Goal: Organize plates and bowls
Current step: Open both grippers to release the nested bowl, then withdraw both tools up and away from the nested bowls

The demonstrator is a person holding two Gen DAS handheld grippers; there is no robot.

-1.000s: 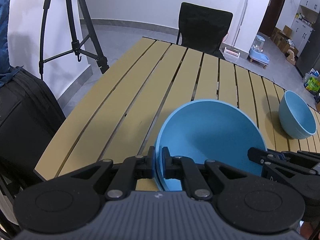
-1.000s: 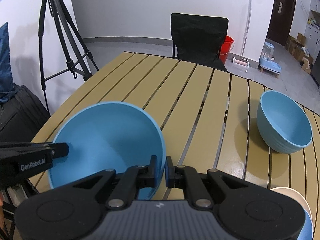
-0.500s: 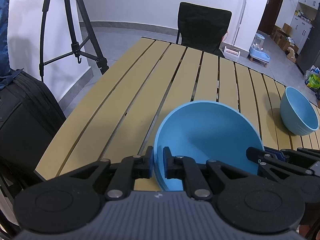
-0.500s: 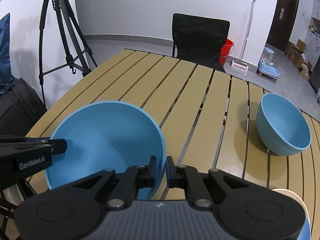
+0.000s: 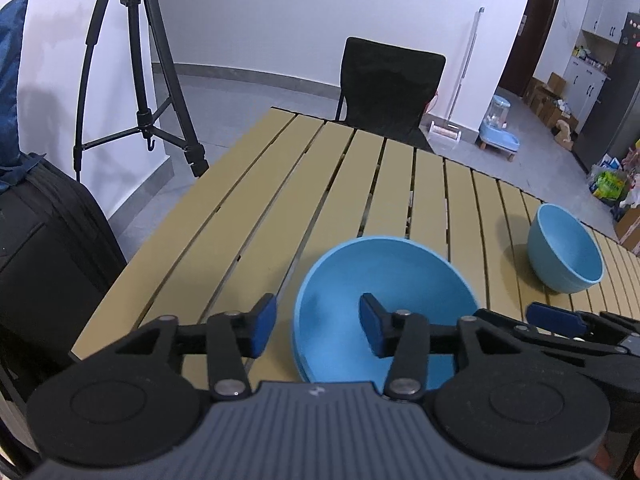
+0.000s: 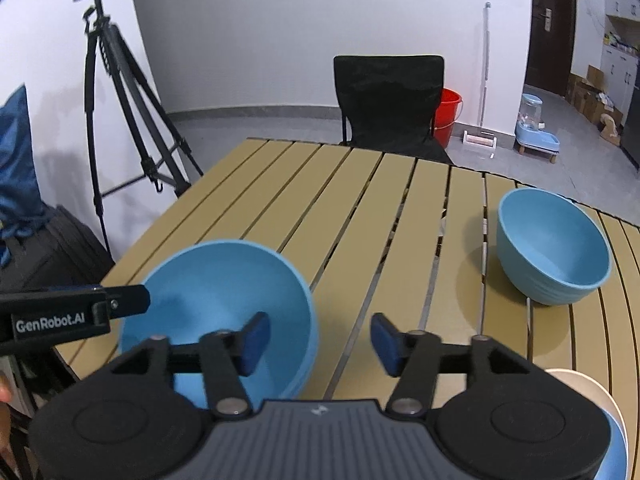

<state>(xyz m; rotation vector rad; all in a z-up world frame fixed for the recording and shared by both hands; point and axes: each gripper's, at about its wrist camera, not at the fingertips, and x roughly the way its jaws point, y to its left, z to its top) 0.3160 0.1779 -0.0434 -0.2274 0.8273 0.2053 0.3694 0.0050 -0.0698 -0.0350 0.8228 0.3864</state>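
A wide blue bowl (image 5: 384, 292) rests on the slatted tan table (image 5: 280, 208) near its front left corner. My left gripper (image 5: 317, 322) straddles the bowl's left rim; its jaws are opening and the pads stand clear of the rim. In the right wrist view the same bowl (image 6: 216, 292) has its right rim between the opening jaws of my right gripper (image 6: 320, 338), and the pads do not touch it. A smaller, deeper blue bowl (image 6: 552, 252) stands alone to the right. Each gripper shows in the other's view: the right gripper (image 5: 552, 318) and the left gripper (image 6: 120, 302).
A cream dish (image 6: 580, 384) on something blue peeks in at the bottom right. Behind the table stands a black chair (image 6: 388, 100). A tripod (image 5: 140, 92) and a black suitcase (image 5: 44, 264) stand left of the table's edge. A red bucket (image 6: 448, 114) sits on the floor.
Both grippers were shut on the wide bowl's rim and have let go. Their jaws now stand apart, and the bowl sits lower and flatter on the table.
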